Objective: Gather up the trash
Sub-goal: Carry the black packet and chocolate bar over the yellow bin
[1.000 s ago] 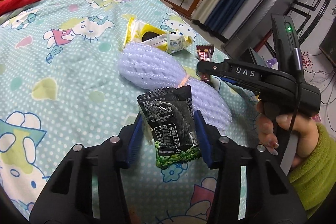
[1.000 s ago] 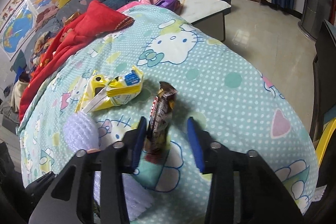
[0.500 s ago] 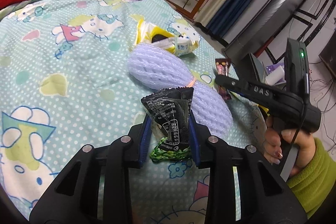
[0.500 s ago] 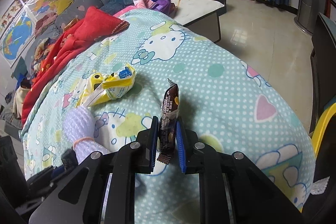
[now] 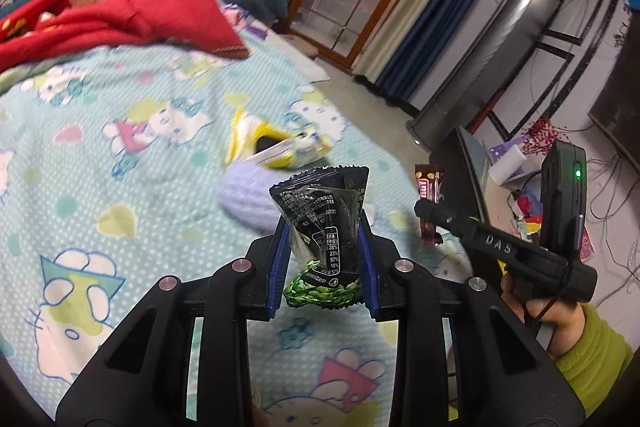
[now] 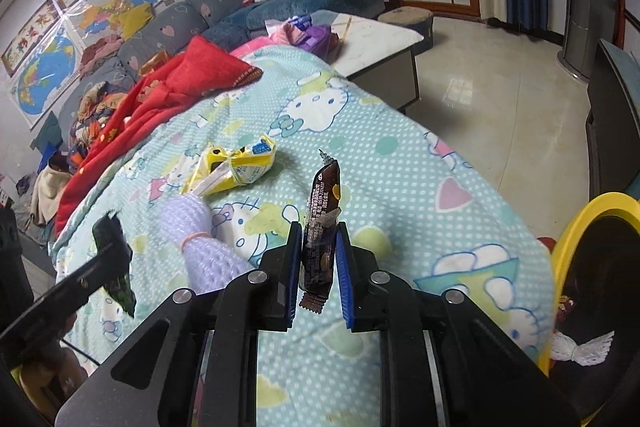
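Crinkled foil fills both your grips: your left hand-held gripper pinches a black-and-green snack wrapper, your right hand-held gripper a slim brown candy-bar wrapper, both seemingly lifted off the fleecy bed.

We see a bed covered by a mint polka-dot cartoon-cat blanket. Directly on it, ahead and left of the right tongs, lie a yellow wrapper and a lavender foam net, touching each other. A red blanket lies farther beyond, well apart.
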### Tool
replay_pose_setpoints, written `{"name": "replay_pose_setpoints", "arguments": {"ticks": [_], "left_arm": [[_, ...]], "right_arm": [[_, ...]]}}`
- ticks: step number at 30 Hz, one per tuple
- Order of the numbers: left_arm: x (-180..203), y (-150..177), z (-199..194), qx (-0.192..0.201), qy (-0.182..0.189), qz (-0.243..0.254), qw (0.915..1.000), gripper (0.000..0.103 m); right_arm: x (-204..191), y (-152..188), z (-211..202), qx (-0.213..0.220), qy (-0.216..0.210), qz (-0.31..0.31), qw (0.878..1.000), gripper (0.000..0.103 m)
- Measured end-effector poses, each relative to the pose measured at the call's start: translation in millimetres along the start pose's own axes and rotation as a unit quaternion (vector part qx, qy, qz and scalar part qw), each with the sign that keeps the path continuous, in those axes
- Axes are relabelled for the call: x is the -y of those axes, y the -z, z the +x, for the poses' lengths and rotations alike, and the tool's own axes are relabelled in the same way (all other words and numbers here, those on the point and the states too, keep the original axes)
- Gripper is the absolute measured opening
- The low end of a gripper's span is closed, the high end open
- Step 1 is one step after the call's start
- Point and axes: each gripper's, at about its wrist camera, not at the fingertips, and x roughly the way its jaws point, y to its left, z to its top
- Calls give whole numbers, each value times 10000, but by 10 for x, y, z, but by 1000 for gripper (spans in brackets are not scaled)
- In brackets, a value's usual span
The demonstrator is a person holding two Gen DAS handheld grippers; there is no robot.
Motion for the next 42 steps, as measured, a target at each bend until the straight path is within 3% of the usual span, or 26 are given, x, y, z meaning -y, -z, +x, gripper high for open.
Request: {"name": "replay_pose_setpoints", "arguments": {"ticks": [20,42], "left_arm": [[874,-136,85,193,407,795,9958,24],[1798,-37,540,-115,1040,1597,9816,24]], "right_arm": [[436,77,-965,980,382,-3,9945,16],[1201,370,-1367,1269,1009,722,9841,16]]}}
